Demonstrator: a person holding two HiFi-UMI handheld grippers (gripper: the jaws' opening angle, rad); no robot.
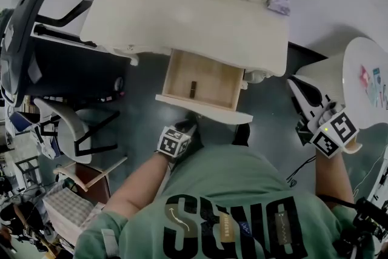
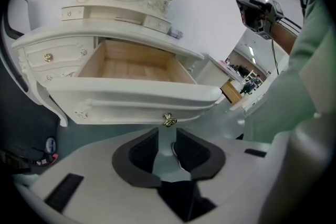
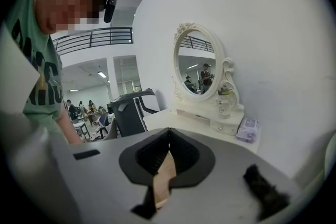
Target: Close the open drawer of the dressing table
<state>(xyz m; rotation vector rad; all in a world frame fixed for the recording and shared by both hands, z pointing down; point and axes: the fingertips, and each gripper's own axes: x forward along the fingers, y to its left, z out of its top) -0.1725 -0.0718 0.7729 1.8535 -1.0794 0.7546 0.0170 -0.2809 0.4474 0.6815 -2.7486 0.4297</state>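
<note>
The white dressing table (image 1: pixel 200 15) stands ahead of me with its drawer (image 1: pixel 212 79) pulled out, showing a bare wooden inside (image 2: pixel 131 65) and one small dark thing (image 1: pixel 193 89) on its floor. My left gripper (image 1: pixel 189 125) sits low, just in front of the white drawer front (image 2: pixel 131 94). Its jaws are open (image 2: pixel 167 138) with nothing between them, and the small gold knob (image 2: pixel 168 121) is right beyond the tips. My right gripper (image 1: pixel 297 88) hangs off to the right of the table, apart from the drawer, its jaws (image 3: pixel 168 136) shut and holding nothing.
A black office chair (image 1: pixel 24 33) stands to the table's left, a white folding chair (image 1: pixel 73 130) nearer me. A white round table (image 1: pixel 364 76) is close by my right gripper. The oval mirror (image 3: pixel 197 63), a bottle (image 3: pixel 224 102) and a purple pack (image 3: pixel 248 130) sit on the tabletop.
</note>
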